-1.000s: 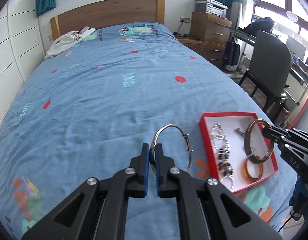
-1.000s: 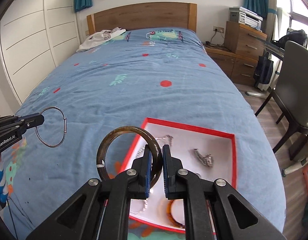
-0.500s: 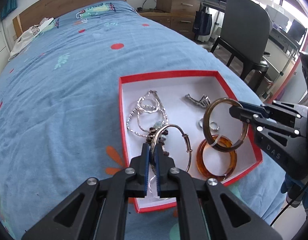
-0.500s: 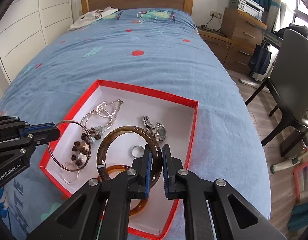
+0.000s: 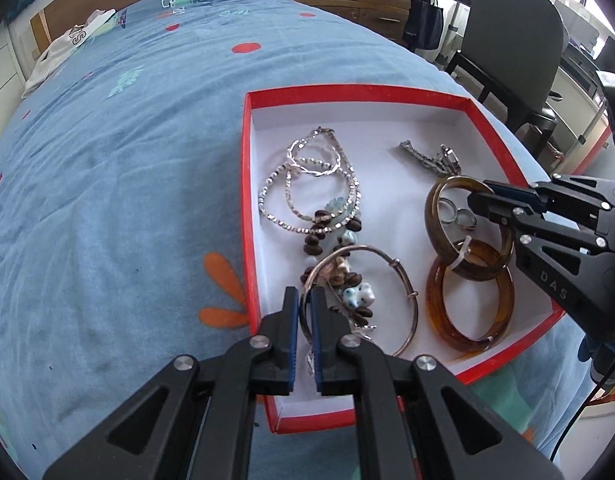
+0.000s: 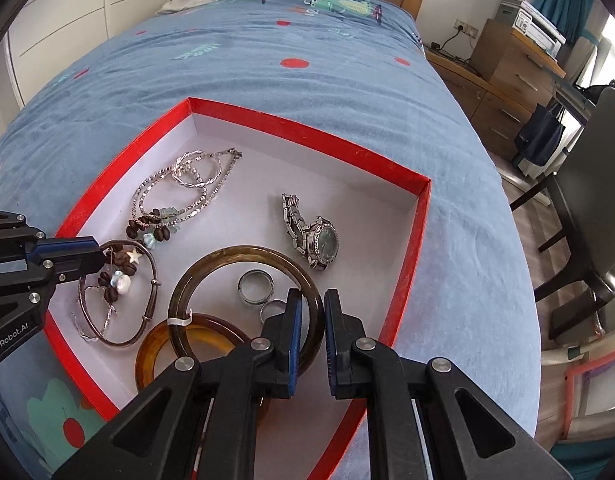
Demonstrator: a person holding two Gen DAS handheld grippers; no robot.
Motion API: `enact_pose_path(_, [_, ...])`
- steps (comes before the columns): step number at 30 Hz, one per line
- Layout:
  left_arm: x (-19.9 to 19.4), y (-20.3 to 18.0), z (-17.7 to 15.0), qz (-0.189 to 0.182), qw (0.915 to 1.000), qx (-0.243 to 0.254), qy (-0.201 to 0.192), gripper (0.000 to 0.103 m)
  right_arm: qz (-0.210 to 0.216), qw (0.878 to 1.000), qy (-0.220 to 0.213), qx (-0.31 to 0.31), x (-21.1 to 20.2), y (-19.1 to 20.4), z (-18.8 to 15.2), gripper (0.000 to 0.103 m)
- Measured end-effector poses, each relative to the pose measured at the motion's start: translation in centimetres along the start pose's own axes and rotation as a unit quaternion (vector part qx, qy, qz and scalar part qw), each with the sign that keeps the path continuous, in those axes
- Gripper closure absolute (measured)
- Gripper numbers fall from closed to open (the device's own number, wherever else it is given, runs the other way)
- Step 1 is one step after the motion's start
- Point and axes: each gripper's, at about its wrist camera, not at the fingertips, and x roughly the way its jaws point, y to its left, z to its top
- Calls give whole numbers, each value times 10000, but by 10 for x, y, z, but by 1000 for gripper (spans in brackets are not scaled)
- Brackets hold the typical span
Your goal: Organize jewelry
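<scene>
The left gripper (image 5: 303, 312) has its jaws pinching the thin silver bangle (image 5: 403, 276), which hangs low over the near part of the red box (image 5: 347, 94), right above the bead string (image 5: 331, 224). The right gripper (image 6: 309, 336) has its jaws pinching the dark bangle (image 6: 211, 264) at its rim; this one hangs over the two rings (image 6: 255, 286) and partly over the amber bangle (image 6: 155, 344) that lies flat on the box floor.

I see some risks from here. The silver bangle is thin and round, so if the jaws open while it is tilted, it can roll or land on the beads and tangle with them. The dark bangle looks hard and brittle; if it drops on the amber one, they can knock together and chip. It can also trap the rings under it, and this makes them harder to pick later. The box lies on a soft bed (image 6: 347, 80) near its edge, so a push down on the box wall can tip it and spill the chains (image 6: 187, 176) and the watch (image 6: 319, 240). The two grippers are also near each other over the box, and they can collide.
</scene>
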Motion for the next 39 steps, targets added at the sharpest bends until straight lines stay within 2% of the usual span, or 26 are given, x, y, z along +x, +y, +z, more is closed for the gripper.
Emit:
enact_pose_path(4, [-1,2,1,-101,9999,-90,34,95,-10,10000,0,14,-1,-1,0,91])
enact_pose_path(6, [-3,3,1,-176,9998,-127,53,93,-15,10000,-20,73,-4,-2,1,79])
enact_pose_path(9, [-9,1,1,-292,9995,-134,25,85,8,9999,-62,156,-11,-3,0,75])
enact_pose_path(13, [-27,-2,-2,-368,9991,-130,-154,64,57,9987,-259,435,-31,-5,-3,64])
enact_pose_path(16, [-43,1,-7,-421,9986,-208,-253,64,121,9963,-416,745,-50,-8,-7,58])
enact_pose_path(19, [-63,6,-16,-435,9979,-276,-400,64,180,9935,-521,996,-68,-4,-13,57])
enact_pose_path(22, [-86,15,-31,-249,9975,-295,-587,63,249,9914,-626,1119,-88,11,-20,54])
enact_pose_path(25, [-108,28,-50,-56,9965,-361,-749,63,358,9902,-724,1141,-105,31,-24,46])
enact_pose_path(31, [-148,59,-91,420,9924,-495,-1049,63,530,9886,-903,1080,-136,86,-35,38])
enact_pose_path(37, [-193,93,-128,932,9831,-746,-1386,63,673,9879,-1027,951,-164,143,-48,32])
enact_pose_path(39, [-210,105,-141,1052,9791,-851,-1516,63,688,9878,-1089,880,-174,160,-51,24])
